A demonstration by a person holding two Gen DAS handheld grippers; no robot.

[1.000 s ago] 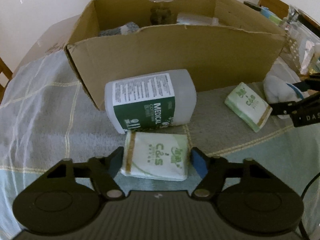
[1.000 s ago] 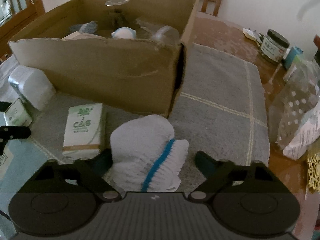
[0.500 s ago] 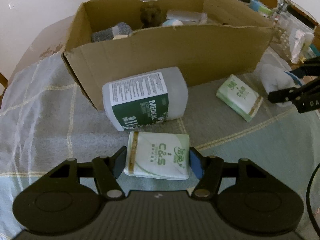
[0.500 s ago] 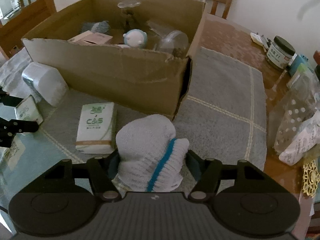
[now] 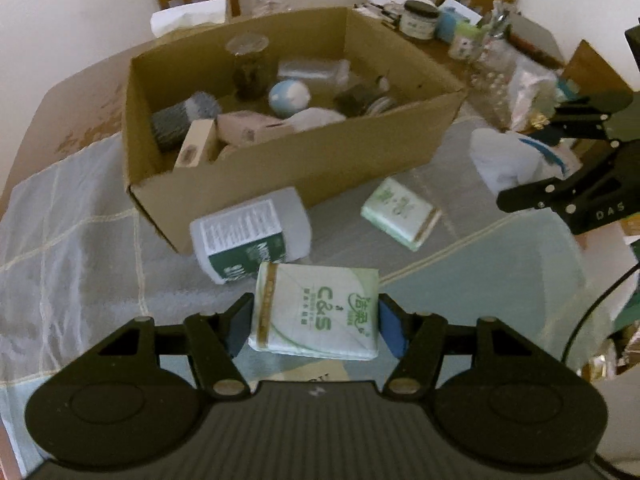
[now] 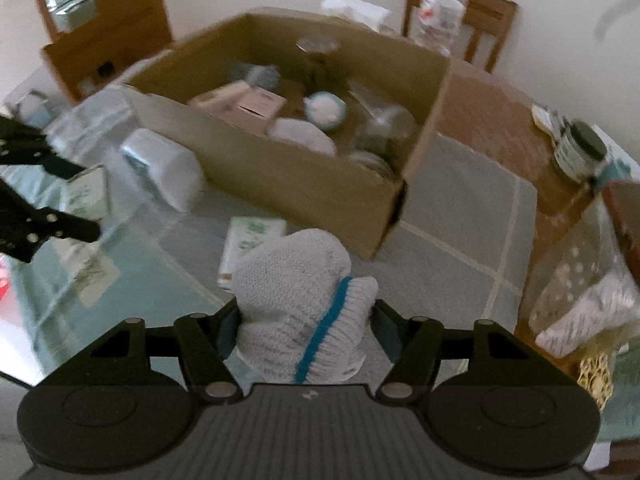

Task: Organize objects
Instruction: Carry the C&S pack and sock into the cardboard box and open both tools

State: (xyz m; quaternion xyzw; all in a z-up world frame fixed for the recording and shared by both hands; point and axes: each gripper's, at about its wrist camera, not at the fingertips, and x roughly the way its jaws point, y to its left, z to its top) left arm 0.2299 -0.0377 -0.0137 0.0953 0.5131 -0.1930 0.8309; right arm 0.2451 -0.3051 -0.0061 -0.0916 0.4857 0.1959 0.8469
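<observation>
while clamped between the blue pads of the left hand-held gripper [image 5: 314,322], held clear above the cloth-covered worktop [image 5: 72,248]: a green-and-white tissue pack [image 5: 316,316], printed side up. just beyond it, lying on its side against the front wall of the open cardboard box [image 5: 280,152]: a white bottle with a green label [image 5: 250,236]. further toward the worktop's right edge, flat on the cloth: a second tissue pack [image 5: 400,212]. inside the box, crowded together: a dark jar, a blue-and-white ball, small cartons, a grey brush.

squeezed from both sides in the right hand-held gripper [image 6: 302,324], also off the cloth: a white knit glove with a blue stripe [image 6: 296,304], bunched up. below and behind it in the right wrist view, partly hidden: the second tissue pack. along the worktop's right edge, blurred: a dark-lidded jar [image 6: 580,152] and a dotted plastic bag [image 6: 576,280].
</observation>
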